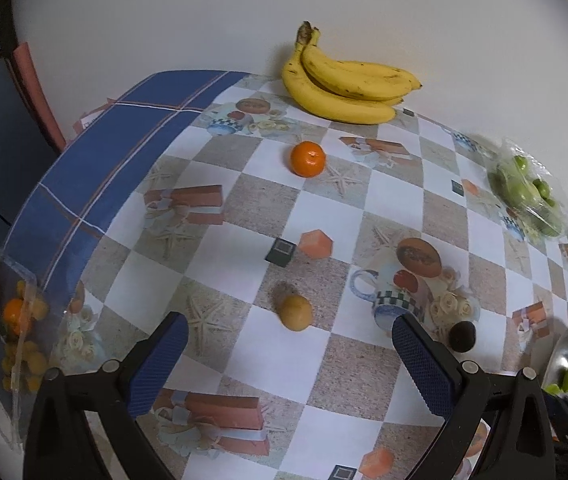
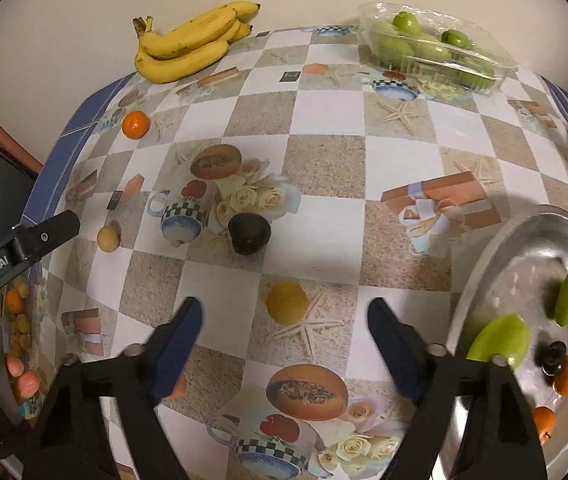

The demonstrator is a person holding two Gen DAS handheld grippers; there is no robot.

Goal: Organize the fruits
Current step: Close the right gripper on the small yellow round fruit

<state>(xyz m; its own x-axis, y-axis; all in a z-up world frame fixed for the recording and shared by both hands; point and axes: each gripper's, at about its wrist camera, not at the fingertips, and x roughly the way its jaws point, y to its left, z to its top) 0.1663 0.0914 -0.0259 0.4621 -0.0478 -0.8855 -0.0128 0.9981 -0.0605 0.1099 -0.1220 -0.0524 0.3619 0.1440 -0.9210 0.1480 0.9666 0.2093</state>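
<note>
My left gripper (image 1: 290, 326) stands open above the checkered tablecloth, with a small yellow fruit (image 1: 295, 312) just beyond its fingertips and untouched. My right gripper (image 2: 284, 307) is open too; a yellow-orange fruit (image 2: 286, 302) lies on the cloth between its blue pads (image 2: 181, 336), which do not press on it. A dark fruit (image 2: 249, 234) lies further out, and a mandarin (image 2: 135, 124) and a bunch of bananas (image 2: 191, 40) sit near the wall. A metal bowl (image 2: 504, 248) at the right holds green fruits, mandarins and a dark fruit.
A clear plastic tray (image 2: 436, 48) of green fruits stands at the back right. A clear container (image 1: 19, 332) with small yellow and orange fruits sits at the table's left edge, by a person's fingers (image 2: 23, 380). A white wall bounds the far side.
</note>
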